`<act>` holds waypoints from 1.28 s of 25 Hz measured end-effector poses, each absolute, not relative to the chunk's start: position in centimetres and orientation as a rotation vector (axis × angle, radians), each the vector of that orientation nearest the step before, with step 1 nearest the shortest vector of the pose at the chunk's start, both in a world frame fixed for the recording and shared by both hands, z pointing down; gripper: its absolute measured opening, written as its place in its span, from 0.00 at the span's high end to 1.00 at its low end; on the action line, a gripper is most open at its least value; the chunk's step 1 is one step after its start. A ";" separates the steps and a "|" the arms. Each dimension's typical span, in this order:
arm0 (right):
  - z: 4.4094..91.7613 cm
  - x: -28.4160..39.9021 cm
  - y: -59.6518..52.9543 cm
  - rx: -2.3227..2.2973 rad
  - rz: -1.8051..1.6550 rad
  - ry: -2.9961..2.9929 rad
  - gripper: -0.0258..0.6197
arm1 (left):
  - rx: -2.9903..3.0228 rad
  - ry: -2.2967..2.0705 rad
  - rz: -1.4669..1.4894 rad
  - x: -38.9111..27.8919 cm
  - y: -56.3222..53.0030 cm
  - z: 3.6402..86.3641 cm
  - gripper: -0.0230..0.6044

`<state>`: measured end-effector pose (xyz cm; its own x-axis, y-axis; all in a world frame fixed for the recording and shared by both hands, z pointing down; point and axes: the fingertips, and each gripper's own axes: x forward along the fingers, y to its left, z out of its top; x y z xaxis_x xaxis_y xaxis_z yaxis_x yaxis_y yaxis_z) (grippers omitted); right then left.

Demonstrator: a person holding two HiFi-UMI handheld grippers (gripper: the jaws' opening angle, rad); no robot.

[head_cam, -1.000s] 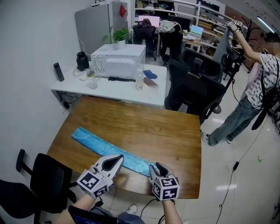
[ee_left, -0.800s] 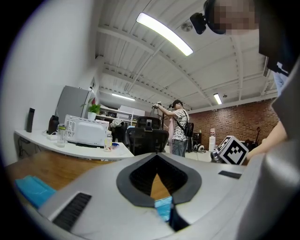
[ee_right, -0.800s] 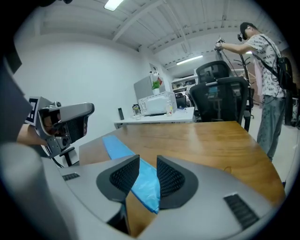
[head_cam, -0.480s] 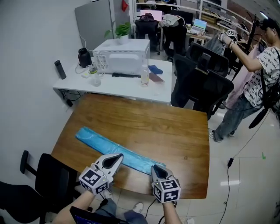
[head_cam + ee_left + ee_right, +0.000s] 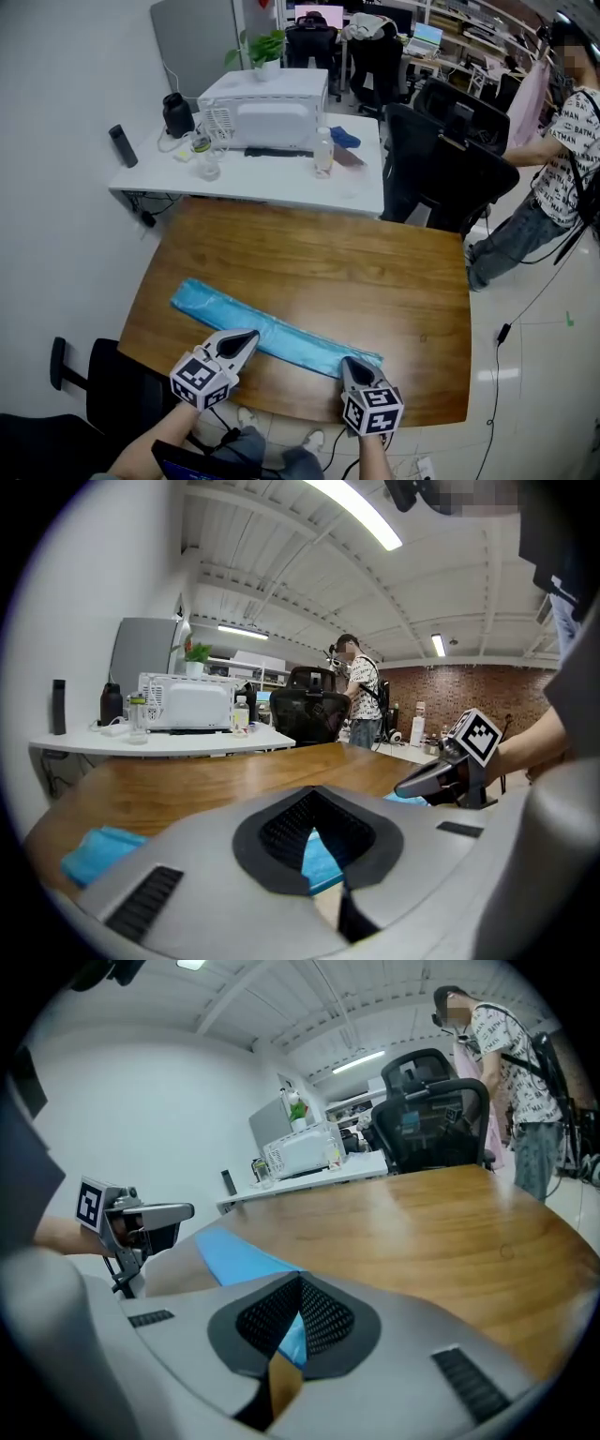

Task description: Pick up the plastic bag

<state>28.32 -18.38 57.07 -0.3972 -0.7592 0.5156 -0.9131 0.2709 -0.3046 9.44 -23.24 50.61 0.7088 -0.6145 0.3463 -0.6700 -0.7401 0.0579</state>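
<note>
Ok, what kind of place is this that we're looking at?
Probably an open-plan office or lab workspace: black office chairs, a lit monitor among desks at the back, and a microwave on a white table beside the wooden table.

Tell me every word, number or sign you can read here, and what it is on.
No text here reads clearly enough to quote.
Left gripper and right gripper: black-and-white square patterns only, no words.
Shirt of the person standing at right: dark print, too small to read.
Bottle: label too blurred to read.
Bag: plain blue, no print visible.
</note>
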 end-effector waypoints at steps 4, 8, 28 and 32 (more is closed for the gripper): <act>58.0 28.7 -18.3 1.590 0.856 -2.213 0.99 | 2.717 -0.995 0.502 7.4 -24.1 51.9 0.96; 59.3 28.8 -17.9 1.565 0.835 -2.120 0.99 | 2.685 -0.971 0.652 4.6 -25.6 54.4 0.96; 61.5 28.4 -17.6 1.530 0.732 -1.881 0.98 | 2.445 -0.998 1.250 -6.5 -31.0 62.6 0.96; 61.5 28.4 -17.6 1.527 0.720 -1.882 0.98 | 2.432 -1.005 1.242 -6.7 -30.6 62.5 0.95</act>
